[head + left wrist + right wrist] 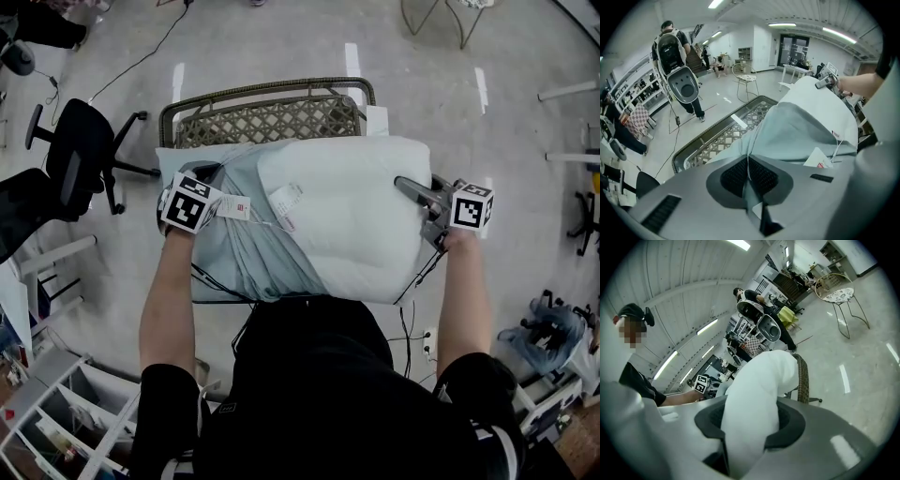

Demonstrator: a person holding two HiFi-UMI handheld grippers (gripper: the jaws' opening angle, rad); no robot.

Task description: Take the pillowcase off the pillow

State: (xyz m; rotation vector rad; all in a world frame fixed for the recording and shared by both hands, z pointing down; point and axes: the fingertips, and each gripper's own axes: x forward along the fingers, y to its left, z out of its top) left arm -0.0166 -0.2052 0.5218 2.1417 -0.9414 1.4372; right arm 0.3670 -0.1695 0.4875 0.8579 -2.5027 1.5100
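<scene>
A white pillow (347, 216) lies across a wicker seat in front of me. Its light blue-grey pillowcase (239, 248) is bunched over the pillow's left part, leaving the right part bare. My left gripper (208, 176) is at the left end, shut on a fold of the pillowcase (806, 126); in the left gripper view the cloth runs into the closed jaws (749, 176). My right gripper (414, 192) is at the pillow's right edge. In the right gripper view its jaws (750, 425) are shut on a thick wad of the bare pillow (759, 380).
The wicker seat (272, 117) has a metal rim behind the pillow. White tags (284, 202) hang from the pillow. Black office chairs (80, 150) stand on the left, white shelves (56, 412) at lower left. Cables (412, 323) trail below. A person with a backpack (675, 47) stands farther off.
</scene>
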